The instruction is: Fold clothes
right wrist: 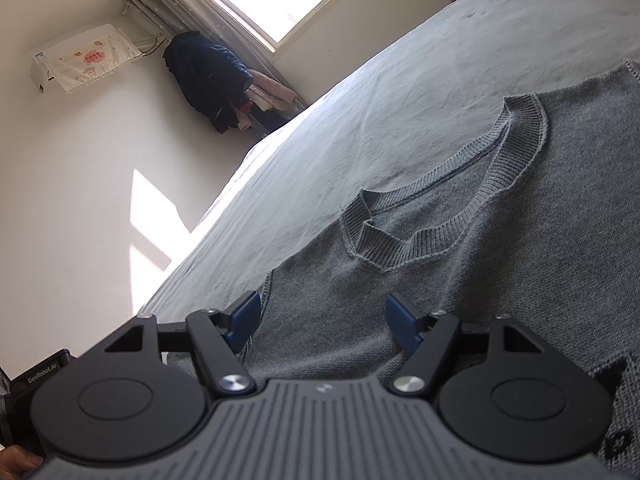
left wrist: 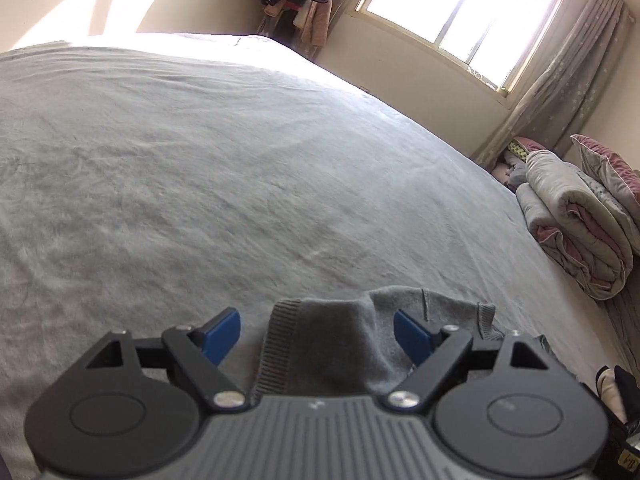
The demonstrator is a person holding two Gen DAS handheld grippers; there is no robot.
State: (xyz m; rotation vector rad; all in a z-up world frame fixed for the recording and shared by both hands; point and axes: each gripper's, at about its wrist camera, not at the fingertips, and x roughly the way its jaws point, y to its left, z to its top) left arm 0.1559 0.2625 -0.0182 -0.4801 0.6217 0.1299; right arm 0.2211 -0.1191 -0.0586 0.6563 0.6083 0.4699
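A grey knit sweater (right wrist: 520, 260) lies spread on the bed's grey sheet (right wrist: 360, 100), its ribbed neckline (right wrist: 440, 200) facing the wall. My right gripper (right wrist: 324, 322) is open low over the sweater, its left pad at the garment's edge and only flat knit between the jaws. In the left wrist view a bunched part of the sweater (left wrist: 340, 344) with a ribbed hem rises between the blue pads (left wrist: 224, 334) of my left gripper (left wrist: 318, 334). That gripper is open and the pads stand apart from the cloth. The bare sheet (left wrist: 200, 160) stretches ahead of it.
Folded quilts and a pillow (left wrist: 576, 216) are stacked at the bed's right end. Beyond the bed are a window (left wrist: 460, 4), a curtain (left wrist: 560, 80) and hanging dark clothes (right wrist: 208, 76). A covered air conditioner (right wrist: 80, 60) hangs on the wall. A hand (right wrist: 20, 460) shows bottom left.
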